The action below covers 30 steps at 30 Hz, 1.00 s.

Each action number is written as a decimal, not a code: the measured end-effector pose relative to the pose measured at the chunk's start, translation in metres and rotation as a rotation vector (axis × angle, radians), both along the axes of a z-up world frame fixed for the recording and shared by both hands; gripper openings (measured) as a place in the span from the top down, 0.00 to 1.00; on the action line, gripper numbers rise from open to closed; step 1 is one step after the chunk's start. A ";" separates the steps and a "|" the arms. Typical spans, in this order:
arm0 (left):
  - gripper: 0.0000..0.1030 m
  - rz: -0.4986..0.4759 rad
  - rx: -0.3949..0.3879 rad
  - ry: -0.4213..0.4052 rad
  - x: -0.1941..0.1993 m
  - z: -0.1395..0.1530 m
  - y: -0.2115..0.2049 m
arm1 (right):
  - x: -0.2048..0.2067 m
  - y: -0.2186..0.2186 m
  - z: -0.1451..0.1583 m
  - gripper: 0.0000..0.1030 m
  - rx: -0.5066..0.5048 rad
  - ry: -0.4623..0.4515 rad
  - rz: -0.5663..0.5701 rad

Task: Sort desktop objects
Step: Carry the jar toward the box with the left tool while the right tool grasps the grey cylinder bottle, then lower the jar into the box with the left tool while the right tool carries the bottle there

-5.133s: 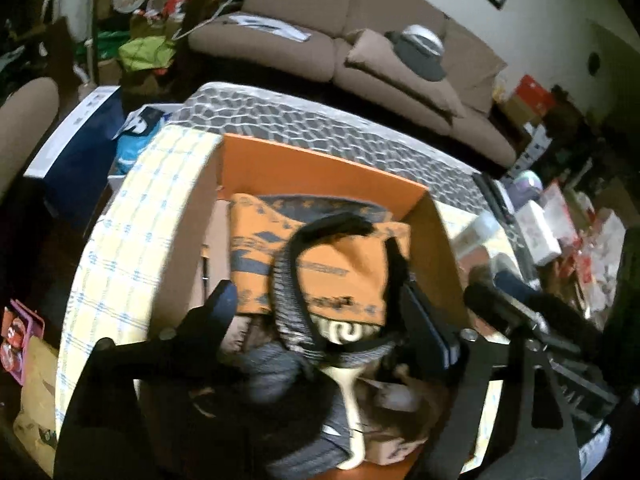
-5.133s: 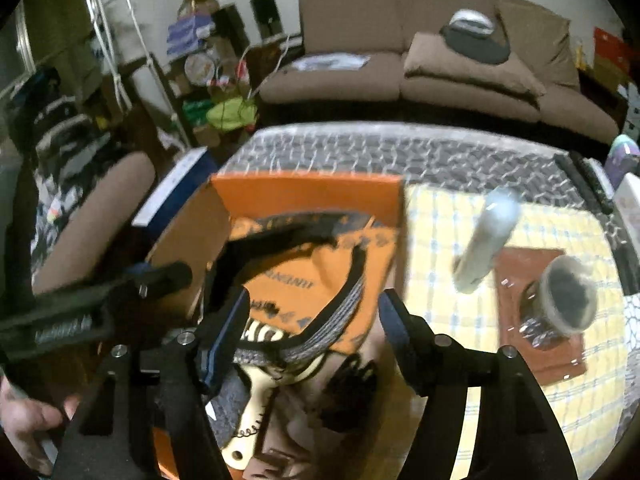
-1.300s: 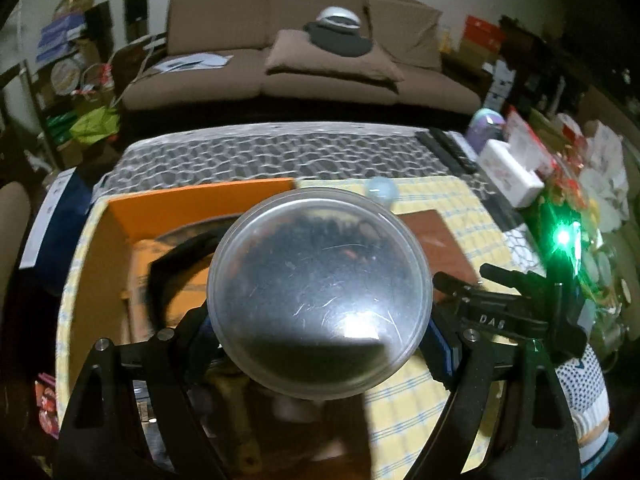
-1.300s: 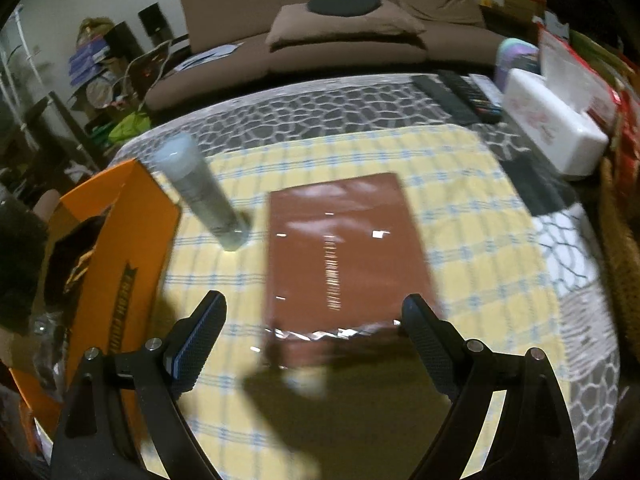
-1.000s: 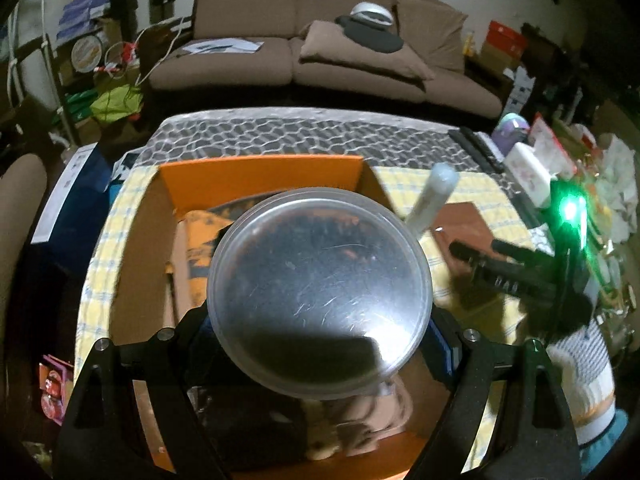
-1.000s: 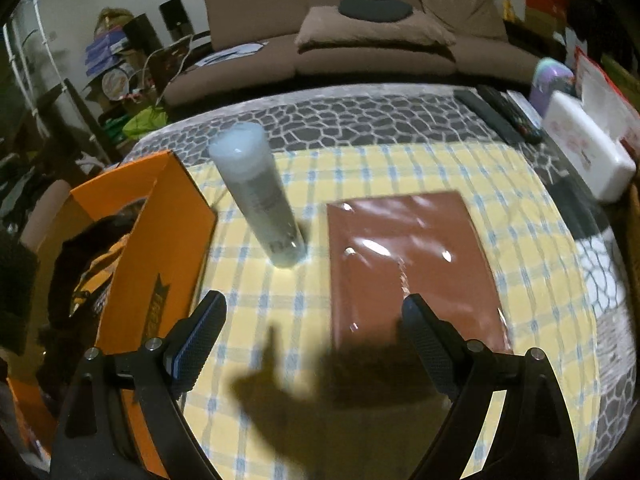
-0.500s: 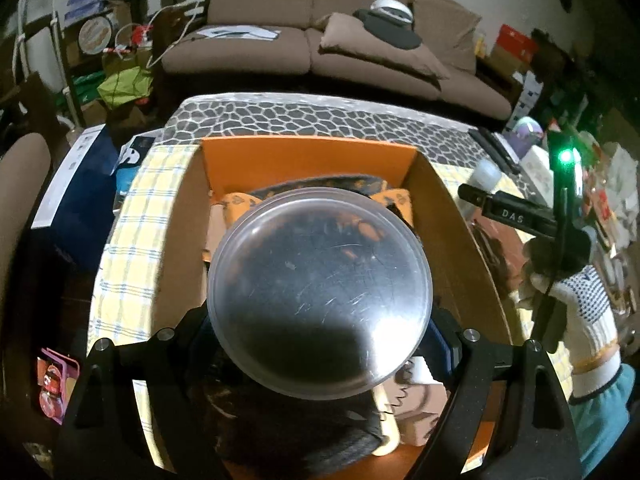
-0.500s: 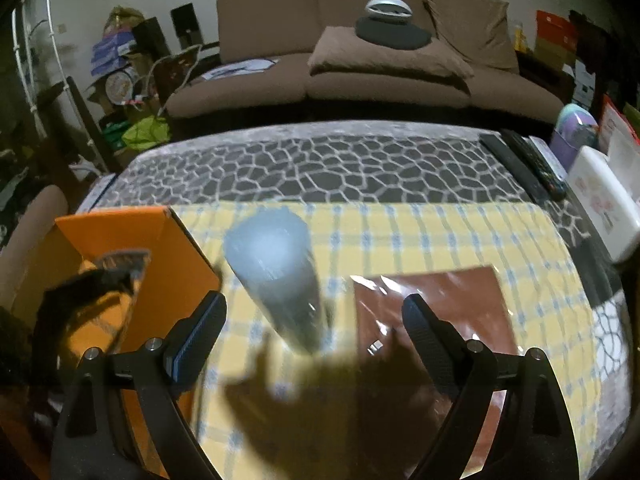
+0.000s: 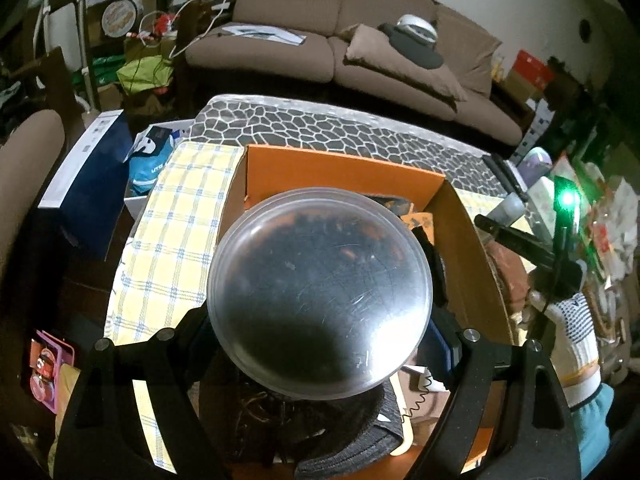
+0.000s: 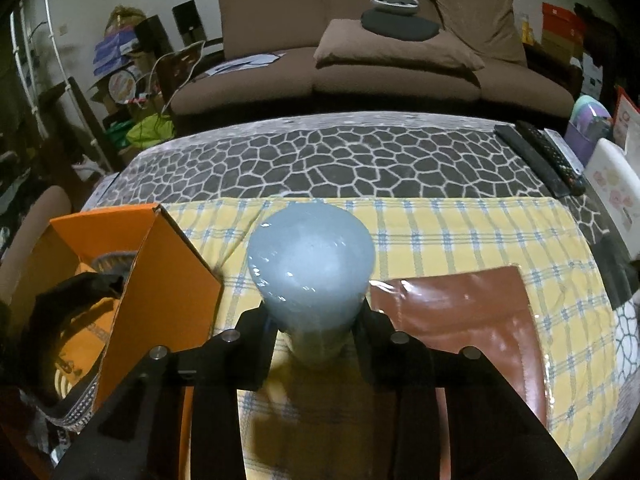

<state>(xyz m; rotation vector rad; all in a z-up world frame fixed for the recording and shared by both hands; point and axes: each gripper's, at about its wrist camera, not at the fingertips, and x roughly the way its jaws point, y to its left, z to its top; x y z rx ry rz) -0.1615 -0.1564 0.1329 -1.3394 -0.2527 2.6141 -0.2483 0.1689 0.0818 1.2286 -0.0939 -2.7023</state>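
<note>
With my left gripper [image 9: 320,344] clamping the round lidded tub [image 9: 319,294] above the orange box [image 9: 344,174], my right gripper [image 10: 318,336] has just been closing onto the upright grey bottle [image 10: 312,276] between its fingers, so I'd confirm a square grip before lifting.

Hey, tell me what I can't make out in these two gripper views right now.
- Left wrist: orange box contents mostly hidden by the round clear container in the left gripper.
- Right wrist: grey bottle base hidden by the right gripper; brown sleeve print unreadable under glare.
</note>
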 end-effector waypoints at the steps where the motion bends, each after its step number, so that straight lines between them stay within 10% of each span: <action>1: 0.19 0.002 0.003 0.001 0.000 0.001 -0.002 | 0.002 0.001 0.004 0.67 0.000 0.005 -0.002; 18: 0.19 0.049 0.098 -0.015 0.004 0.009 -0.044 | 0.058 -0.056 0.115 0.67 -0.043 0.155 0.172; 30: 0.19 0.099 0.156 -0.007 0.008 0.015 -0.083 | 0.066 -0.170 0.078 0.67 -0.157 -0.031 0.430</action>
